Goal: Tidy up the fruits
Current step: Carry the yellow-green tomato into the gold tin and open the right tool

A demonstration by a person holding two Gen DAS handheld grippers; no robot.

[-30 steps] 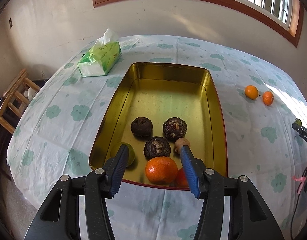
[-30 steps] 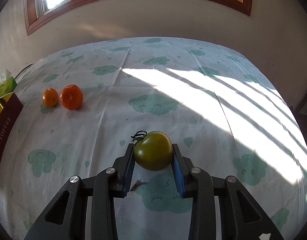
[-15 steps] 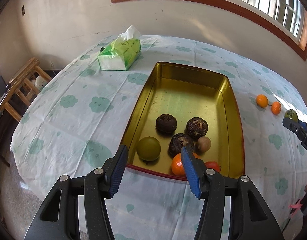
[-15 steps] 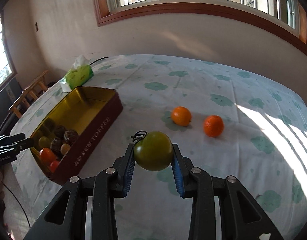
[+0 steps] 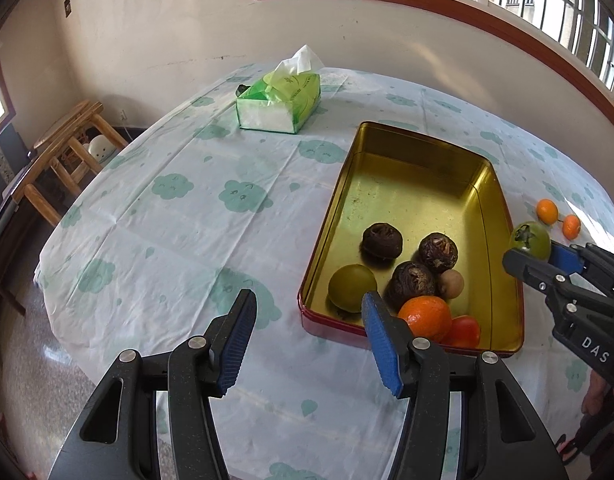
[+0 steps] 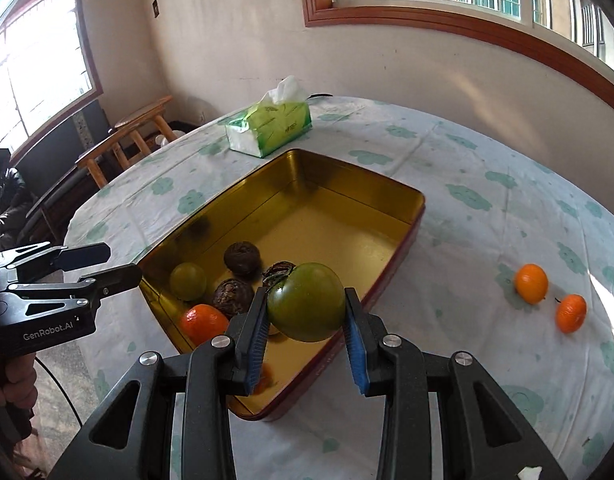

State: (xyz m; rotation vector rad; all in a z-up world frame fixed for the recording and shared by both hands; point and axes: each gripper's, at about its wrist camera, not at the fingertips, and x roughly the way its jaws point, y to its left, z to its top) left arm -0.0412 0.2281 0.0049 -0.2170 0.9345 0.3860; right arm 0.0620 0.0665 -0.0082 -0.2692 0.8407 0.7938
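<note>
Above the near long edge of the gold tin (image 6: 359, 184), the right gripper (image 6: 305, 330) is clamped on a green tomato (image 6: 307, 301), both blue pads pressed against its sides. Inside the tin, near its front end, lie three dark brown fruits (image 5: 381, 240), a green fruit (image 5: 352, 287), an orange (image 5: 425, 317), a red tomato (image 5: 465, 331) and a small tan fruit (image 5: 451, 283). Two small oranges (image 6: 531, 283) rest on the tablecloth (image 5: 179, 216) toward the right edge of the table, well apart from the tin. At the front edge of the table, the left gripper (image 5: 307, 340) has its jaws apart and holds nothing. A green tissue box (image 5: 281, 101) stands near the far edge.
</note>
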